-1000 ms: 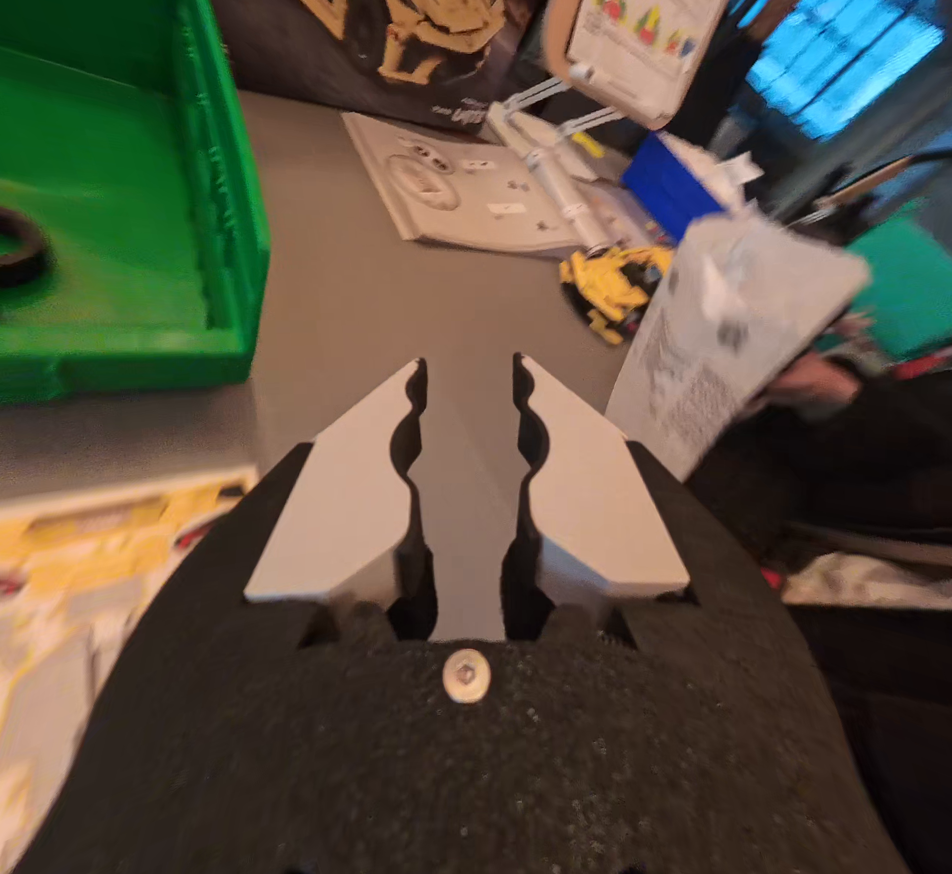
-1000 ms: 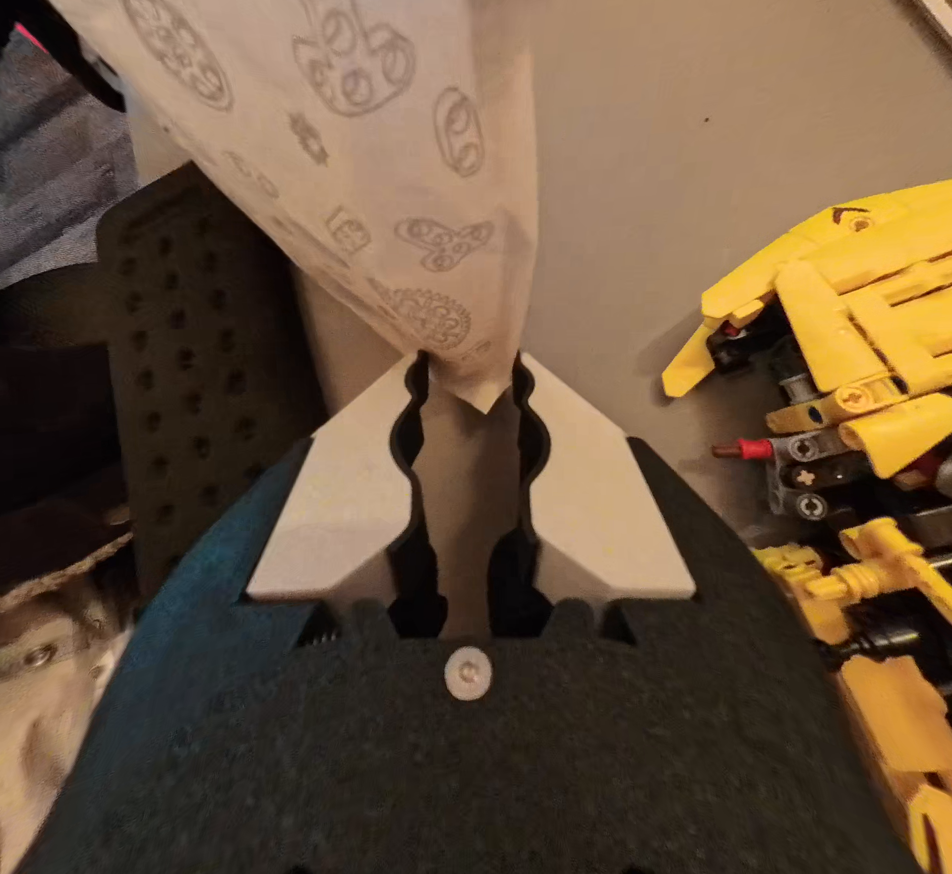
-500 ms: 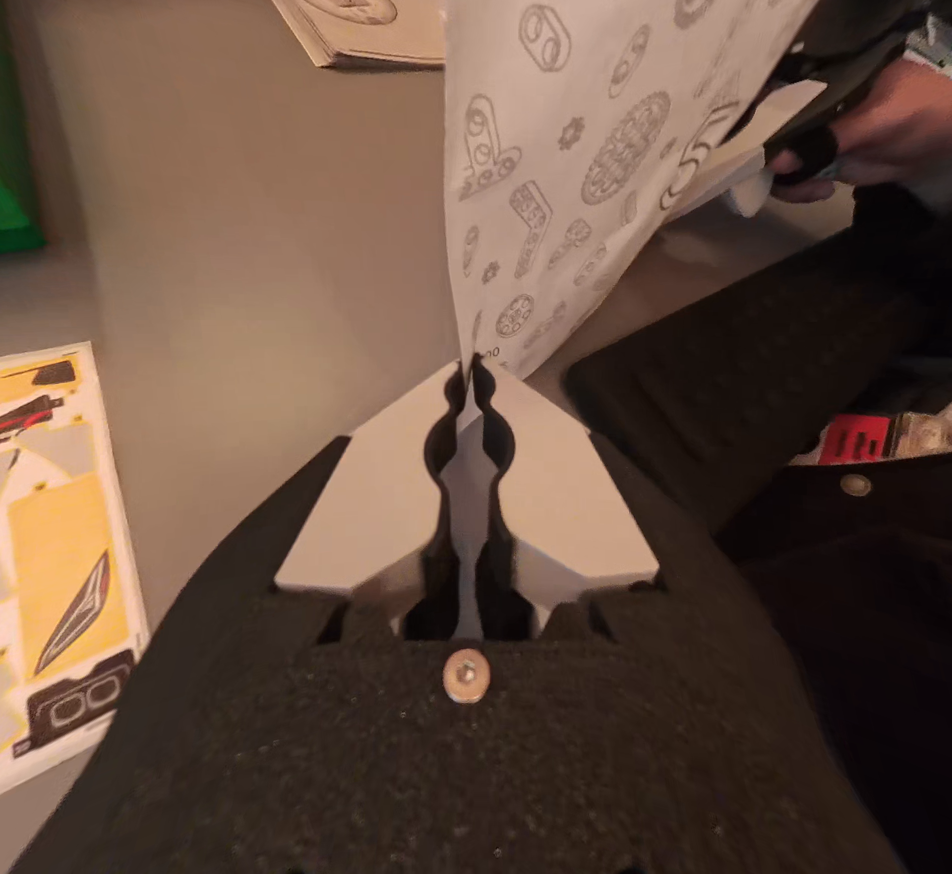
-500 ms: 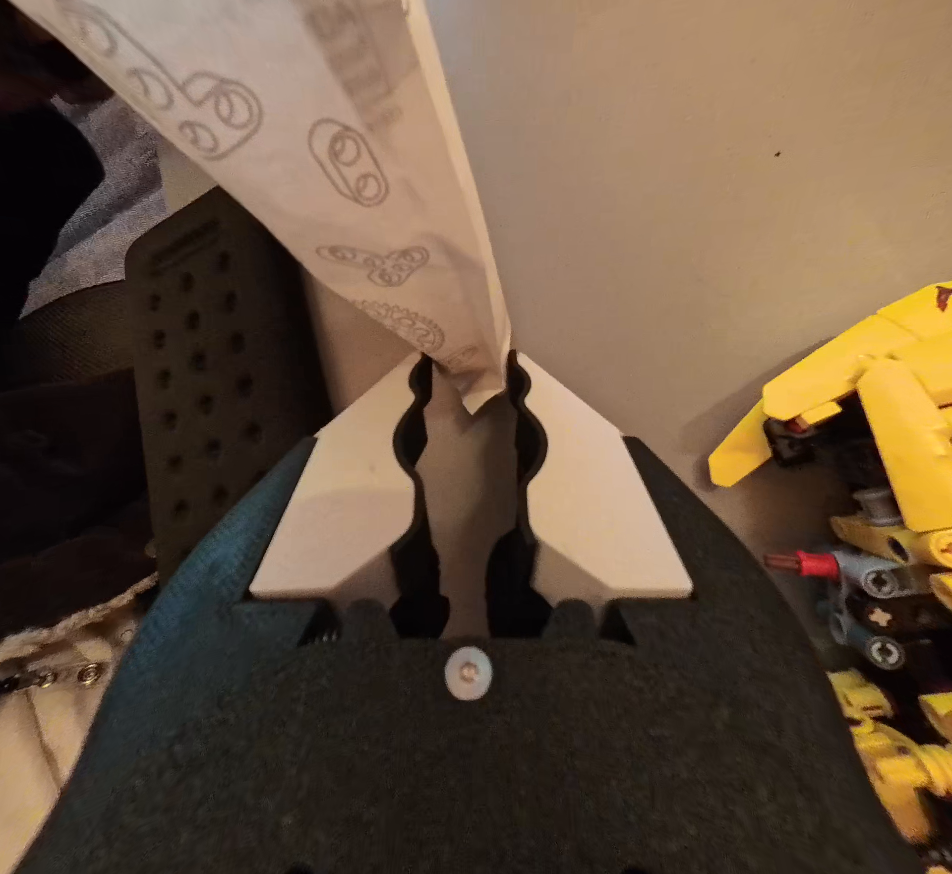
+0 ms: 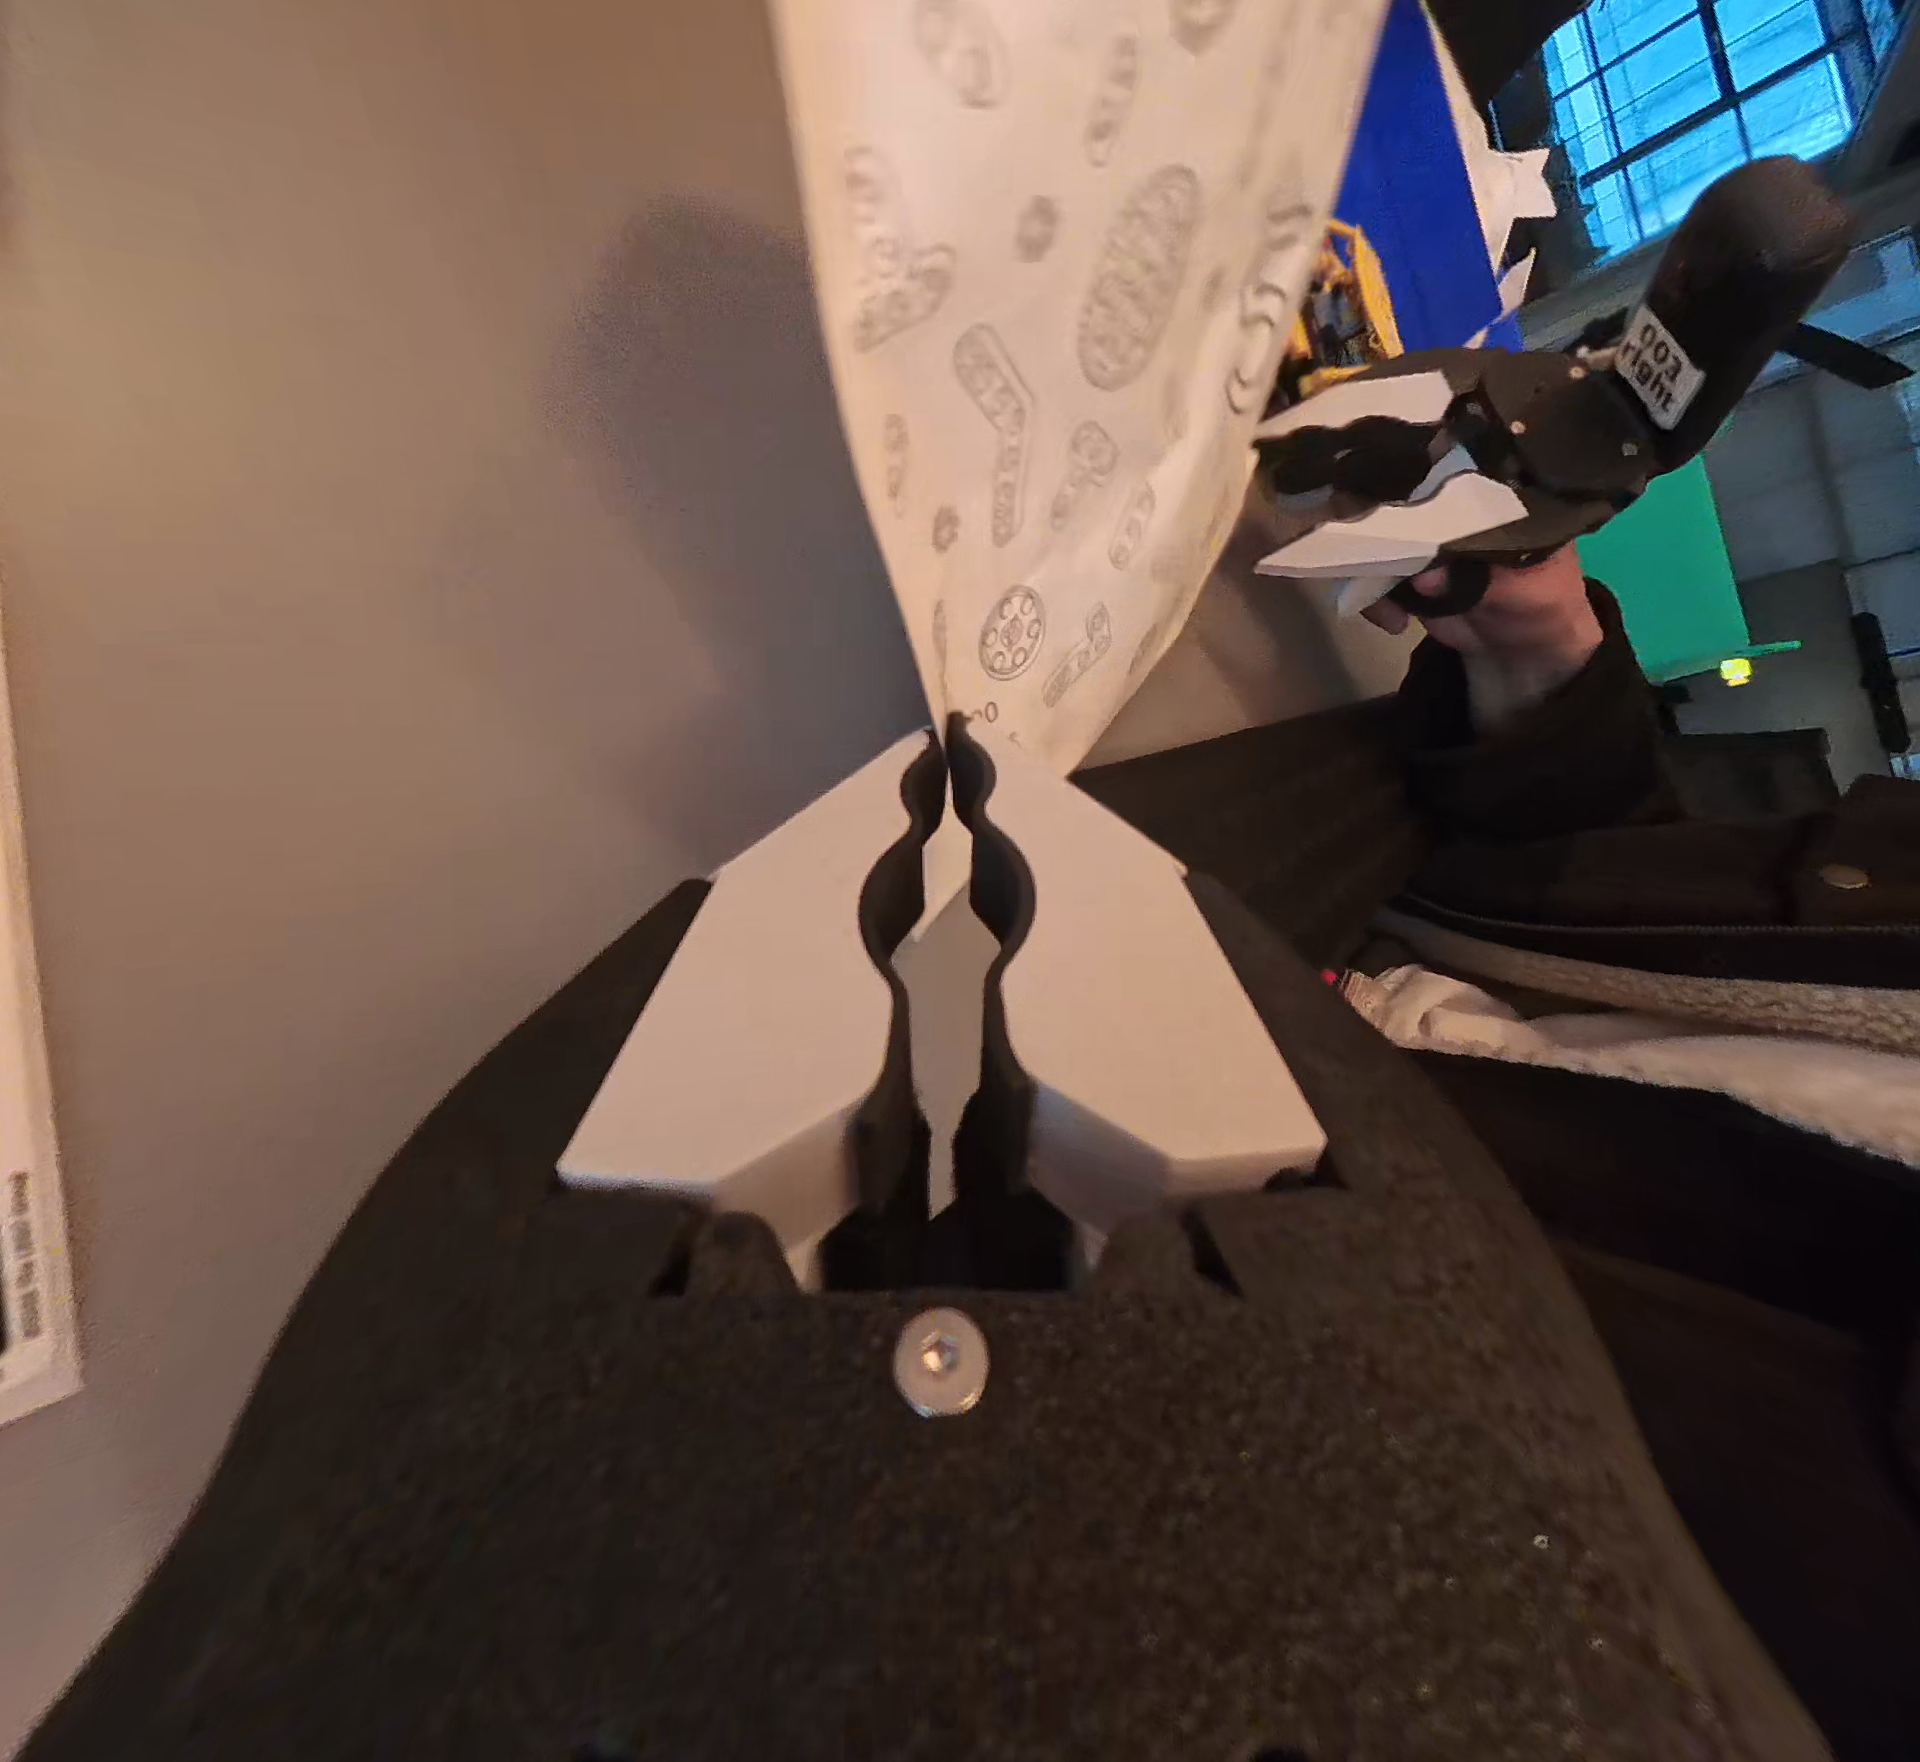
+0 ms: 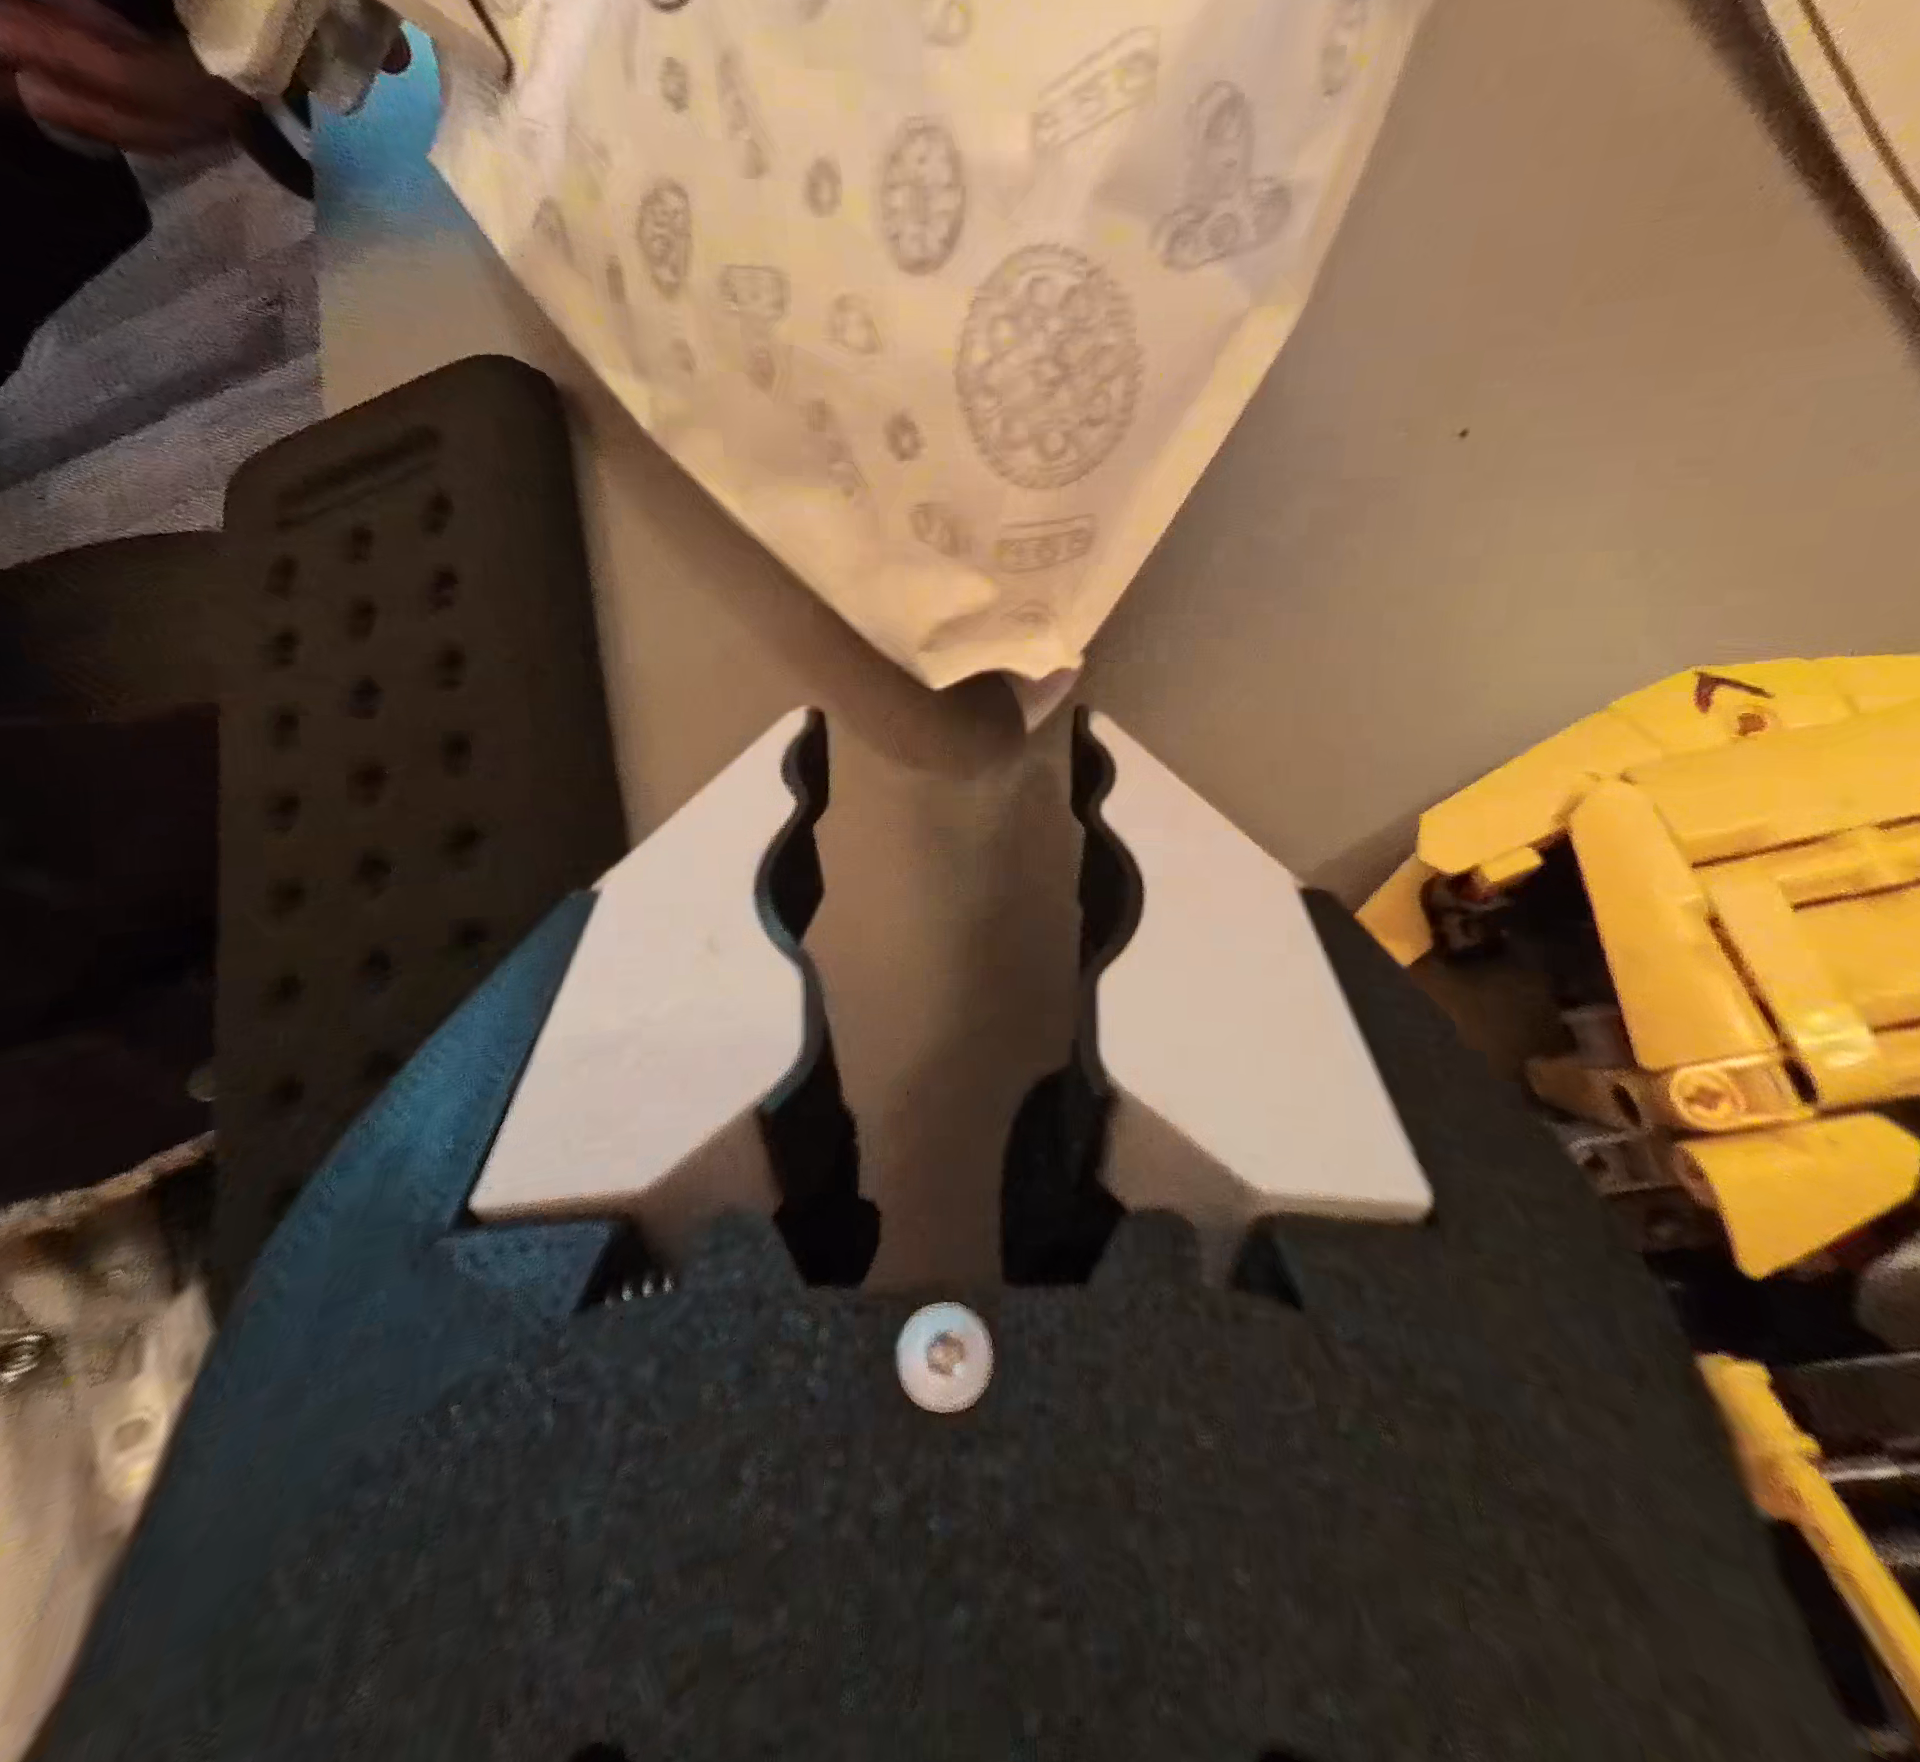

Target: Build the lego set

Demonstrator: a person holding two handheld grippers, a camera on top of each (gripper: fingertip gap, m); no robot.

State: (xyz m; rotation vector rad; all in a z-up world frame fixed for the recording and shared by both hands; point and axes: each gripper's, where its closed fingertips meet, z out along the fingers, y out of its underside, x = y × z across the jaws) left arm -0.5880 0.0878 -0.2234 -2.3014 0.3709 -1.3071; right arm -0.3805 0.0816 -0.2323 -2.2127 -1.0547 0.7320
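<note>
The left gripper (image 5: 948,756) pinches the white printed paper parts bag's (image 5: 1060,278) corner; the right gripper (image 6: 945,736), released, should clamp the opposite corner (image 6: 997,663) firmly before tearing.

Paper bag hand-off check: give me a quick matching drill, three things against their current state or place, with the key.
Things:
1. left gripper
2. right gripper
3. paper bag
4. yellow lego car

States:
A. open, bag corner just beyond its tips
B. on the table at the right gripper's right
C. shut on a bag corner
D. hanging, printed with part outlines

Pairs: 1-C, 2-A, 3-D, 4-B
</note>
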